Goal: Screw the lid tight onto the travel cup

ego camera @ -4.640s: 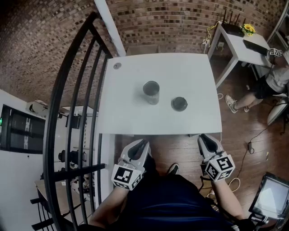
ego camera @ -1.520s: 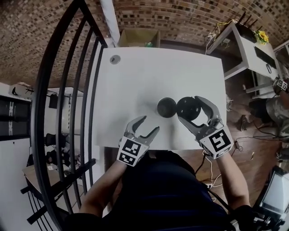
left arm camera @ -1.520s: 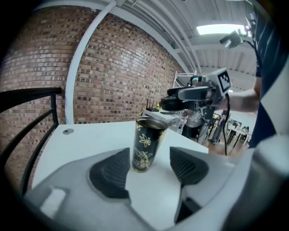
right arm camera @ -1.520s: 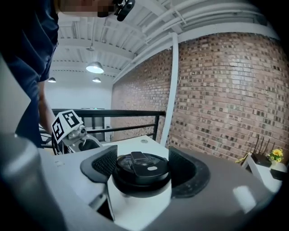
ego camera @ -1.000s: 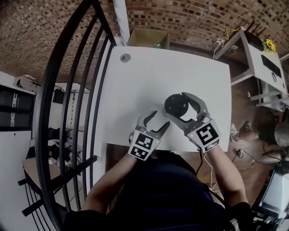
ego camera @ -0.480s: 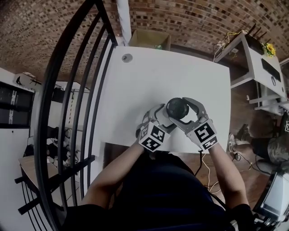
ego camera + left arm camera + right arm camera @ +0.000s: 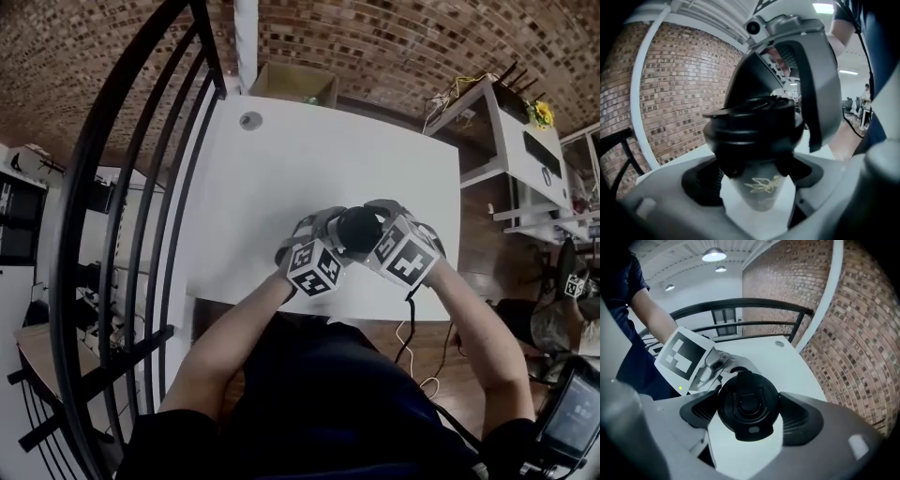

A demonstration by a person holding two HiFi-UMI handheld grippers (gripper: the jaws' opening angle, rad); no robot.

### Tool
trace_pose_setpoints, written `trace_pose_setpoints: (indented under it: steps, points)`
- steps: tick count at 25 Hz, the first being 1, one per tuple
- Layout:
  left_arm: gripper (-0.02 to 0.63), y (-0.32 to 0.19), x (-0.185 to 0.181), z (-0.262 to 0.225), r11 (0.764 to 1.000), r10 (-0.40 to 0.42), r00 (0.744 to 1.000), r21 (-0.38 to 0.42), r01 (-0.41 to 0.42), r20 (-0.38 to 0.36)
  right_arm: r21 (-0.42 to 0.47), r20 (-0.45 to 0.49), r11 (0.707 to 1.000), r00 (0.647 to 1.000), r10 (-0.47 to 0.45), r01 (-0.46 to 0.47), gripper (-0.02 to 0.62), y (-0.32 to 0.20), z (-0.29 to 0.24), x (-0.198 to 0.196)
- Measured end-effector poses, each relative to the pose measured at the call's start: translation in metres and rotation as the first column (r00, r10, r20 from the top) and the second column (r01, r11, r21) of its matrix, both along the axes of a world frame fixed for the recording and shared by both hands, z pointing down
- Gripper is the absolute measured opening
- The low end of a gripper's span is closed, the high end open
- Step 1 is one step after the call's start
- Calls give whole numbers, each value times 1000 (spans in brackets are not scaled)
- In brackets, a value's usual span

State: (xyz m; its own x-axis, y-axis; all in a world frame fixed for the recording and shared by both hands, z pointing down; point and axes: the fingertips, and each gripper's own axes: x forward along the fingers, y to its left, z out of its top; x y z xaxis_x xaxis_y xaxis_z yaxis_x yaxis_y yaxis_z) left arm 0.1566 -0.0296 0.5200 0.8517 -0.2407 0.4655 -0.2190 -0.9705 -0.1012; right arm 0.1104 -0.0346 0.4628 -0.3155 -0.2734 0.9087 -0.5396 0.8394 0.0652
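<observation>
black round lid [image 7: 747, 404] seated on grey tapered cup [image 7: 759, 191]
left tongs [image 7: 752, 180] bracket cup, right tongs [image 7: 750, 417] bracket lid; both just opened, ungripped, likely regripping to twist

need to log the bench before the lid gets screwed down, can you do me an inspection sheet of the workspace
surface: white rectangular table
job's things: grey metal travel cup with a gold motif, upright; round black plastic lid sits on top of it
clutter: small grey round disc at the table's far left corner
grippers: left gripper straddles the cup body, right gripper straddles the lid from above; both sets of jaws have just been opening, no squeeze evident
cables: pale cable hanging below the right forearm
surroundings: brown brick wall, black metal railing, white side table
</observation>
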Motion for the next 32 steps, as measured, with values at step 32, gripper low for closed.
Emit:
trace_pose_setpoints:
  steps: [32]
  points:
    - [407,6,0,-3,996,71,992,-56,-77,-103,-85,56,895,899,-434,437,416,13,-1,-5]
